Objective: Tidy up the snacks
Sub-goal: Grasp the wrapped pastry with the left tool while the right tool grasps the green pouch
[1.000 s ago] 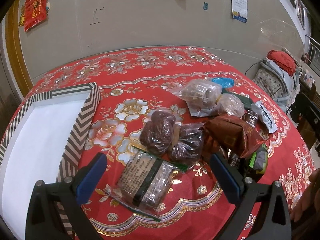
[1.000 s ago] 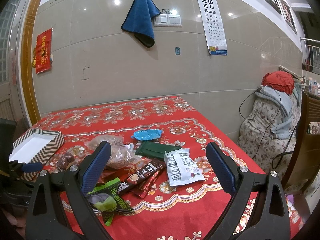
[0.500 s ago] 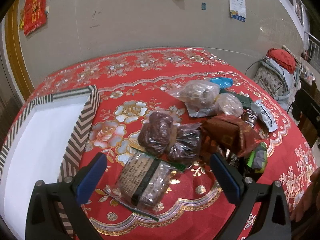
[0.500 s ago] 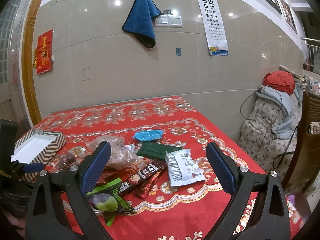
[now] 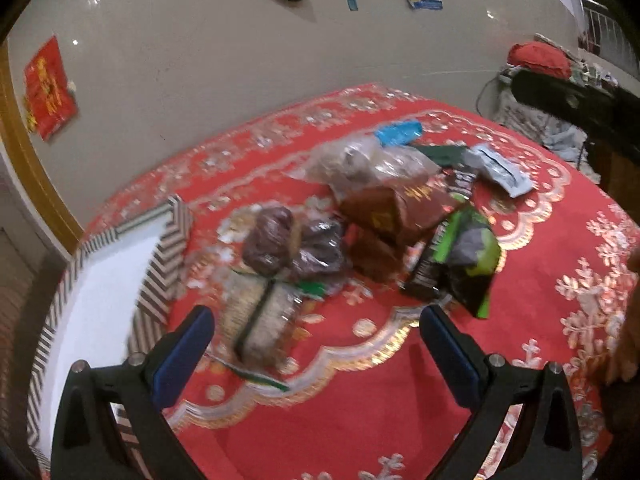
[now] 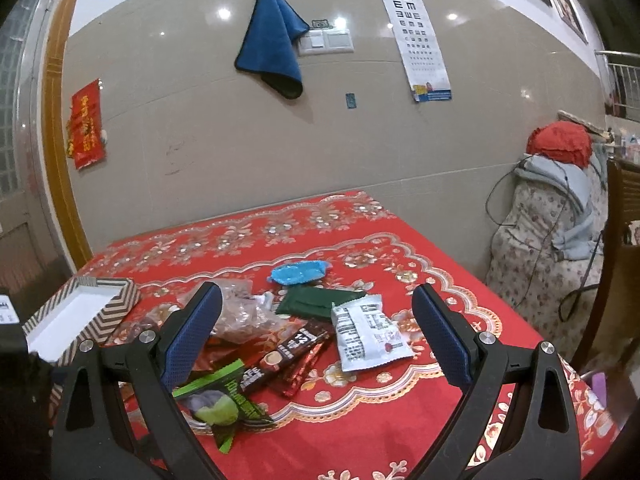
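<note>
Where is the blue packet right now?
The blue packet lies at the far edge of the snack pile in the right wrist view, just behind the dark green pouch on the red tablecloth.

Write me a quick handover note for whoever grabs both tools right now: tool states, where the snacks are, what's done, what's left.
Left tool: open, empty, hovering over the table's near edge, view blurred.
Right tool: open, empty, hovering above the snack pile.
Snacks: all loose on the red tablecloth, including the green packet, white packet, blue packet, dark green pouch, brown packet, clear bag and two dark date bags.
Striped box: left of the pile, white inside, nothing in it.
Done: nothing sorted yet.
Left: apparently move every snack into the box.
</note>
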The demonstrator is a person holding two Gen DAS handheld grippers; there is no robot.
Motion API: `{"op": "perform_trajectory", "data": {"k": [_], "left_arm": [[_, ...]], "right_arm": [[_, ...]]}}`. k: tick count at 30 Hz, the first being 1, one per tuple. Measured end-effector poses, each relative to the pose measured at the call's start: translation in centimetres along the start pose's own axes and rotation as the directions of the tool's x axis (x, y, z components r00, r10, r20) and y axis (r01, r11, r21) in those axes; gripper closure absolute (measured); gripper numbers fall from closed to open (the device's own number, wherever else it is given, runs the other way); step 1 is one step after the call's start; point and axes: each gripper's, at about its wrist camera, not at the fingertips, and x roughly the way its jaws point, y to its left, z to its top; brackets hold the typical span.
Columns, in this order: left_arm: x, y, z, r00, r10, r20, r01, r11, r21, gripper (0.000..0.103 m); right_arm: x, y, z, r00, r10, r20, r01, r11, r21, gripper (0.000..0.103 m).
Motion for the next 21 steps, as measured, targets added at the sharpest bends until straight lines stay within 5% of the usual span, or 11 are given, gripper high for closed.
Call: {"op": "perform_trajectory", "data": {"k": [9, 15, 21], "left_arm": [[2.6, 3.2, 0.8, 0.997, -0.027, -0.066, 0.021, 0.996, -0.092, 0.000], [5.3, 4.8, 0.8, 0.971, -0.152, -0.183, 0.120, 0.978, -0.173, 0.000], [5.6, 4.7, 0.6, 0.965, -0.180, -0.193, 0.148, 0.975, -0.168, 0.001]], "right_arm": [[-0.6, 1.3, -2.0, 0.970, 0.189, -0.151, -0.202, 0.977, -0.073, 0.007], [-0.5, 3.6, -3.6, 0.934, 0.222, -0.280, -0.292, 0.925, -0.242, 0.007], [2.7, 4.7, -3.9, 0.863, 0.277, -0.422, -0.404, 0.881, -0.247, 0.007]]}}
